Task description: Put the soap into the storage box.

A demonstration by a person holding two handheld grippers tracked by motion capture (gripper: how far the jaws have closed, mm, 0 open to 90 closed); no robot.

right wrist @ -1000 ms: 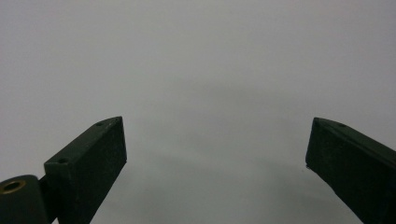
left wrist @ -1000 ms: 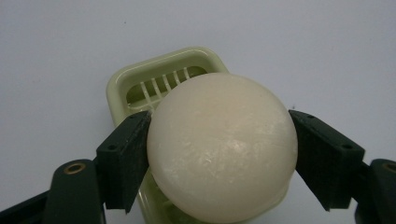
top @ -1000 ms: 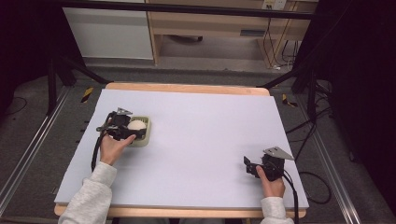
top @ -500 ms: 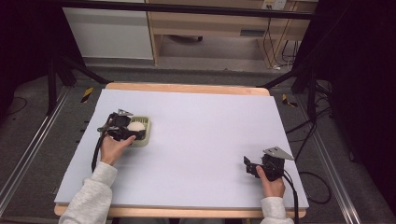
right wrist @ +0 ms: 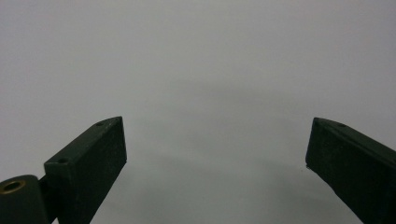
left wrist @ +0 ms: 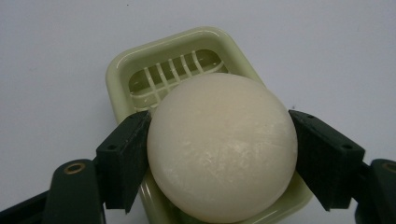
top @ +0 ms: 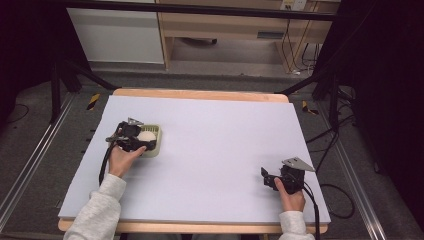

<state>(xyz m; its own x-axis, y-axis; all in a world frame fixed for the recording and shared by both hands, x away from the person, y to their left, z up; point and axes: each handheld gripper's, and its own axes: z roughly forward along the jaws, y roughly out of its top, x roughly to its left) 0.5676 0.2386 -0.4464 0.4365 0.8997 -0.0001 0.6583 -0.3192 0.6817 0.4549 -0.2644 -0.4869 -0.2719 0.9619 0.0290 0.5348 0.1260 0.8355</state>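
The left claw (left wrist: 219, 154) is clamped on the soap (left wrist: 223, 147) over the dish (left wrist: 140, 70), seemingly lifted; the right claw (right wrist: 215, 154) stands apart above bare tabletop (top: 225, 130).

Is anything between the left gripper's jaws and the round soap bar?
Nothing visible. The left gripper has a jaw at each side of the round cream soap bar, over the pale green slatted plastic soap dish.

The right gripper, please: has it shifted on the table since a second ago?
No. The right gripper sits at the same spot near the table's front right corner.
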